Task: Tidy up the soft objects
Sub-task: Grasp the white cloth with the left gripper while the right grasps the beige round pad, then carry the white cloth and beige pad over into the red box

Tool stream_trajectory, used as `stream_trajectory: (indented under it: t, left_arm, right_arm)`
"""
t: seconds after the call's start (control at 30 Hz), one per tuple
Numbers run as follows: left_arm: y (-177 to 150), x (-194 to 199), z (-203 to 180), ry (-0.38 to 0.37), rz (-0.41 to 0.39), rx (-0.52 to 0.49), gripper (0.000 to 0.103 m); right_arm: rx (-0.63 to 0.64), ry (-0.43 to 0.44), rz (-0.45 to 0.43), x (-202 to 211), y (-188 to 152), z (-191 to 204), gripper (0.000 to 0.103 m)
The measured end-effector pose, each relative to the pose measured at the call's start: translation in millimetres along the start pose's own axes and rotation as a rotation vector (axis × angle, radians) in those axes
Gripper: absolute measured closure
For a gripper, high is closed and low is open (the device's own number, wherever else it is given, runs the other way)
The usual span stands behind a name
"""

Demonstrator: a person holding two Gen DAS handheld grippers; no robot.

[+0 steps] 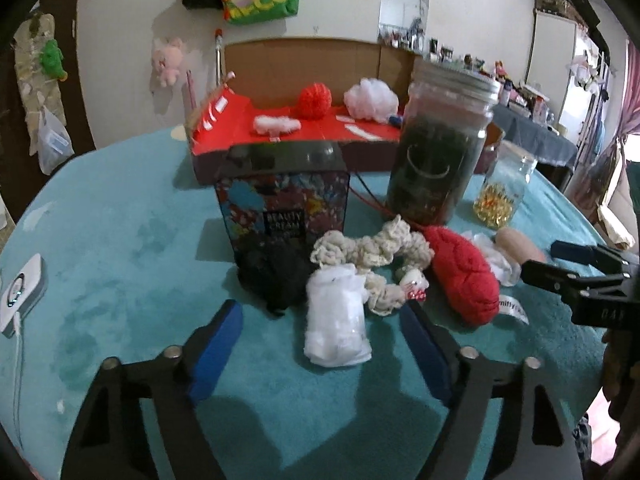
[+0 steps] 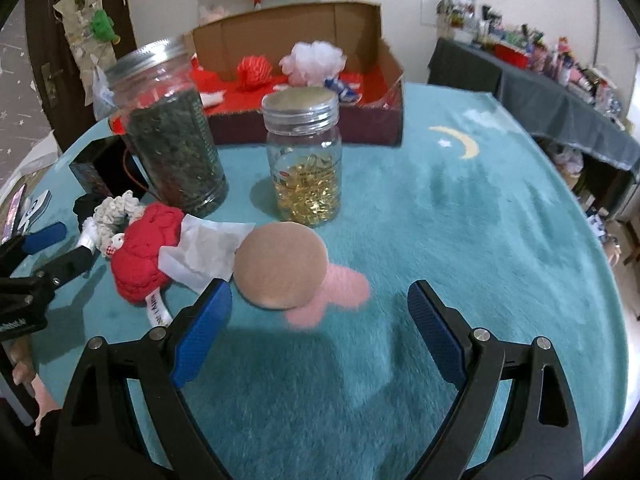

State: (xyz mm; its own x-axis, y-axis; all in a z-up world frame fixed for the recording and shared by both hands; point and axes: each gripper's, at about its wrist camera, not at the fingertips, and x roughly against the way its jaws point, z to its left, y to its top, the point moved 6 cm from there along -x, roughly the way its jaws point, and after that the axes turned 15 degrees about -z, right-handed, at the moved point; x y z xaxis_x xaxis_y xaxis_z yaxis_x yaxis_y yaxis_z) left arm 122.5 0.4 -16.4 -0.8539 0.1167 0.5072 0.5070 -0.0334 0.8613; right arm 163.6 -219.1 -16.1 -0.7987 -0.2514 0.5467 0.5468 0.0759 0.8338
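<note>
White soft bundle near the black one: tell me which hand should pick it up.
Left. The white soft bundle lies just ahead of the open left gripper, between its fingers. The right gripper sits open by the round tan pad.

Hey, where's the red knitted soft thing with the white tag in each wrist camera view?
Left wrist view: the red knitted piece lies right of centre, beside the cream crocheted strip.
Right wrist view: the same piece lies at left, partly under white tissue.
Shared landmark: the big jar of dark leaves stands just behind it in both.
</note>
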Motion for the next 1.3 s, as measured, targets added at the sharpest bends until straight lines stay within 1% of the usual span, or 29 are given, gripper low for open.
stream_trajectory:
  t: [0.03, 0.07, 0.1, 0.13, 0.17, 0.2, 0.23, 0.27, 0.3, 0.33, 0.4, 0.5, 0.6, 0.83, 0.9, 1.07, 1.3]
  left_arm:
    - [-1.4, -2.3, -0.6, -0.009, 0.012, 0.0, 0.034]
    - [-2.8, -4.1, -1.5, -0.024, 0.028, -0.002, 0.04]
    - [-3.2, -4.8, -1.9, -0.028, 0.031, -0.006, 0.044]
    - [-3.6, -3.9, -2.3, -0.031, 0.028, -0.012, 0.046]
    - [-3.7, -4.0, -3.5, -0.038, 0.028, -0.016, 0.055]
    - [-4.4, -3.2, -4.5, -0.042, 0.03, -0.024, 0.065]
    - [-4.3, -2.6, -4.7, -0.038, 0.03, -0.033, 0.071]
    - [-3.3, -1.3, -5.5, -0.036, 0.029, -0.044, 0.082]
    - [-2.1, 0.5, -7.1, -0.047, 0.03, -0.047, 0.084]
    - [-0.6, 1.5, -7.6, -0.058, 0.032, -0.045, 0.084]
    - [5.1, 7.7, -9.5, -0.072, 0.015, -0.052, 0.084]
    - [15.2, 15.2, -12.7, -0.082, -0.016, -0.074, 0.084]
    - [24.4, 15.4, -18.2, -0.116, -0.035, -0.075, 0.084]
    - [39.6, 3.4, -36.0, -0.2, -0.044, -0.079, 0.084]
    - [40.9, 1.2, -39.1, -0.213, -0.041, -0.083, 0.084]
    - [41.1, -2.5, -41.2, -0.231, -0.031, -0.077, 0.084]
    - [40.7, -5.3, -43.5, -0.24, -0.025, -0.079, 0.084]
  right_arm:
    - [0.006, 0.01, 0.012, -3.3, 0.1, 1.3, 0.013]
    - [0.013, 0.011, 0.017, -5.1, 1.0, 2.6, 0.014]
    - [0.018, 0.02, 0.023, -6.6, 1.7, 4.1, 0.018]
    - [0.021, 0.029, 0.026, -7.6, 2.8, 5.5, 0.024]
    - [0.023, 0.036, 0.021, -7.5, 4.7, 6.3, 0.029]
    - [0.023, 0.047, 0.018, -7.6, 5.7, 7.0, 0.045]
    - [0.019, 0.078, 0.02, -7.8, 6.0, 9.1, 0.061]
    - [0.022, 0.083, 0.018, -8.5, 6.7, 10.0, 0.064]
    - [0.03, 0.085, 0.011, -7.1, 6.4, 10.9, 0.068]
    - [0.029, 0.094, 0.003, -5.0, 6.7, 11.5, 0.077]
    - [0.013, 0.107, -0.017, 1.3, 7.5, 10.8, 0.082]
    - [0.008, 0.099, -0.059, 13.8, 10.7, 8.7, 0.085]
    - [0.0, 0.146, -0.081, 27.0, 15.3, 15.8, 0.085]
    - [0.03, 0.221, -0.09, 28.1, 25.2, 43.2, 0.085]
    - [0.029, 0.236, -0.089, 25.1, 27.2, 47.1, 0.085]
    - [0.034, 0.255, -0.083, 21.5, 28.2, 52.3, 0.085]
    - [0.027, 0.26, -0.072, 19.4, 26.1, 51.9, 0.085]
